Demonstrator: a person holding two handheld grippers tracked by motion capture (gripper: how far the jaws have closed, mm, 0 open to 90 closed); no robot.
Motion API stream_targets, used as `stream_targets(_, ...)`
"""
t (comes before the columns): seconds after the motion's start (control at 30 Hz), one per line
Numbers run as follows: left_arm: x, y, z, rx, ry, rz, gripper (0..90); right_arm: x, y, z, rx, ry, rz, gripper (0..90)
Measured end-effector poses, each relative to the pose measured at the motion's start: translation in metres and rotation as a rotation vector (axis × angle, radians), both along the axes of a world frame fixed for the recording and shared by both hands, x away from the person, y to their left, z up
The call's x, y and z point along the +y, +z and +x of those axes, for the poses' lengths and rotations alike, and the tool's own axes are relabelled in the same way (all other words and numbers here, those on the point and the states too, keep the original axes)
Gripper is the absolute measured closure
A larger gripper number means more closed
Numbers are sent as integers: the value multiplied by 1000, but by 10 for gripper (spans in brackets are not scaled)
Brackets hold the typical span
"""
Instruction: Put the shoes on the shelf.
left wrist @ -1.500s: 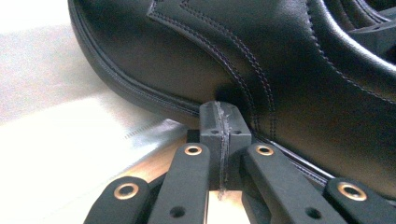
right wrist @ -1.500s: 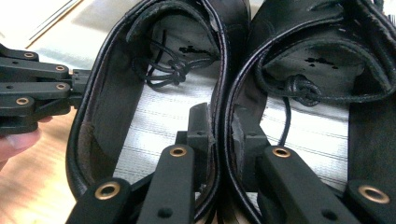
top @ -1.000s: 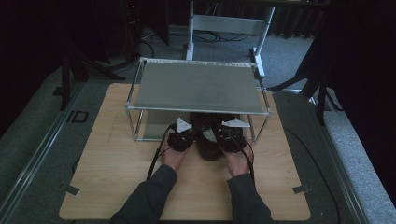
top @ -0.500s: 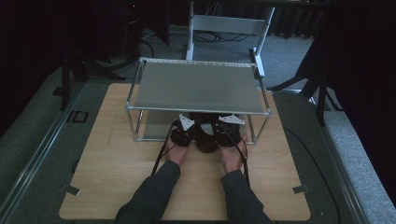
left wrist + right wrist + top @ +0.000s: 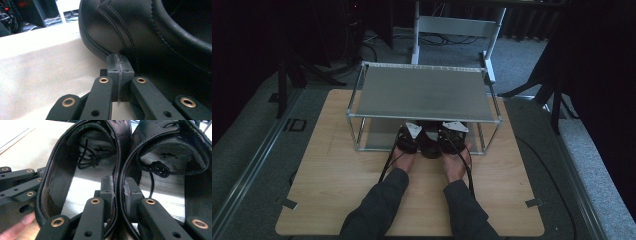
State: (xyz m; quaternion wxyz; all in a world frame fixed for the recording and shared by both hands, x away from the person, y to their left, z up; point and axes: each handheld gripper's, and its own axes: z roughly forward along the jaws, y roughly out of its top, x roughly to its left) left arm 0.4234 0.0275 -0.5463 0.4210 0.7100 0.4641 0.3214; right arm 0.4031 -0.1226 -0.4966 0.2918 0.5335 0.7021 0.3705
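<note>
Two black leather shoes (image 5: 60, 170) stand side by side, heels toward me, and show as a dark mass (image 5: 430, 147) at the front of the metal rack (image 5: 422, 117). My right gripper (image 5: 117, 188) is shut on the two touching inner walls of the shoes, one pad inside each shoe. It sits right of the shoes (image 5: 452, 136). My left gripper (image 5: 119, 67) is shut with nothing between its pads, and its tip rests against the outer side of the left shoe (image 5: 150, 30). It sits left of the shoes (image 5: 408, 136).
The two-tier rack stands on a wooden board (image 5: 327, 170), and its top shelf (image 5: 422, 92) overhangs the gripper tips. Rack posts (image 5: 358, 135) flank the opening. Behind it is a white frame (image 5: 457, 25). Dark stands and cables surround the board.
Both hands have moved a little forward toward the rack and drawn closer together, taking the shoes with them. The jaws look the same.
</note>
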Motion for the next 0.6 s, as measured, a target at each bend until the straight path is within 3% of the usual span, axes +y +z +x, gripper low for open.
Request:
stream_targets(0.27, -3, 1, 4, -23, 42, -19, 900, 2, -3, 1, -34, -35, 24, 798)
stream_targets(0.6, -5, -3, 10, 1, 47, -21, 900, 3, -6, 4, -73, -57, 18, 746)
